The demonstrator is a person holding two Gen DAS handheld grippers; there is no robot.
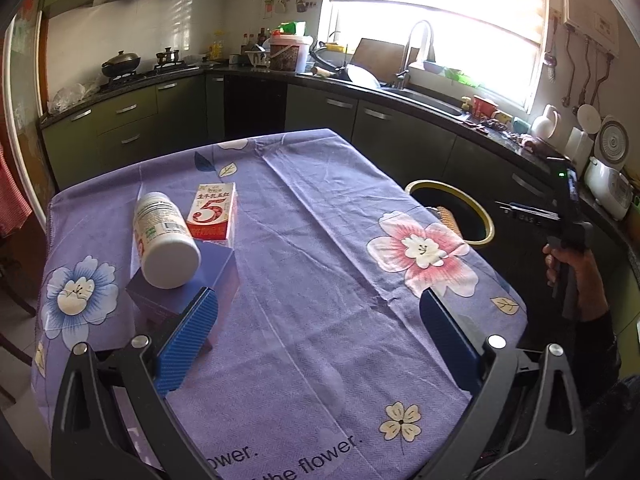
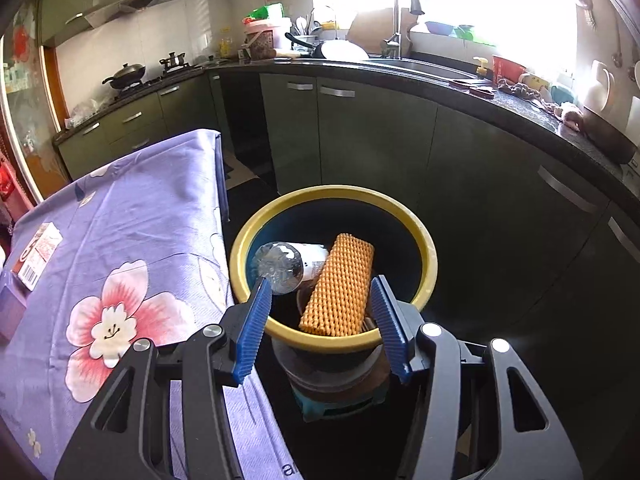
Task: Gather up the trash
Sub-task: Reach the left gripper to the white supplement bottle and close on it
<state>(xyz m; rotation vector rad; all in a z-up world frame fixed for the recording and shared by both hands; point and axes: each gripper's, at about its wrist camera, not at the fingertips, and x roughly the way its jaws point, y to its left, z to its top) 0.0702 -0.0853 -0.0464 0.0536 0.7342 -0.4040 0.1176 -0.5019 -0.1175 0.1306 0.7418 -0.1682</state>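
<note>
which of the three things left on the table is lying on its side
The white bottle: it lies tipped across the purple box, base toward the camera. The red-and-white carton stands behind it.

From the left wrist we look down and forward over the purple flowered tablecloth (image 1: 320, 240), close above it, the kitchen counter (image 1: 400, 88) across the upper frame. From the right wrist we look steeply down into the yellow-rimmed bin (image 2: 424, 236) at centre frame, very near. We share the bin (image 1: 472, 204), the tablecloth (image 2: 120, 220), the red-and-white carton (image 1: 214, 212) (image 2: 38, 254), and the sink tap (image 1: 416, 48) (image 2: 400, 12).
</note>
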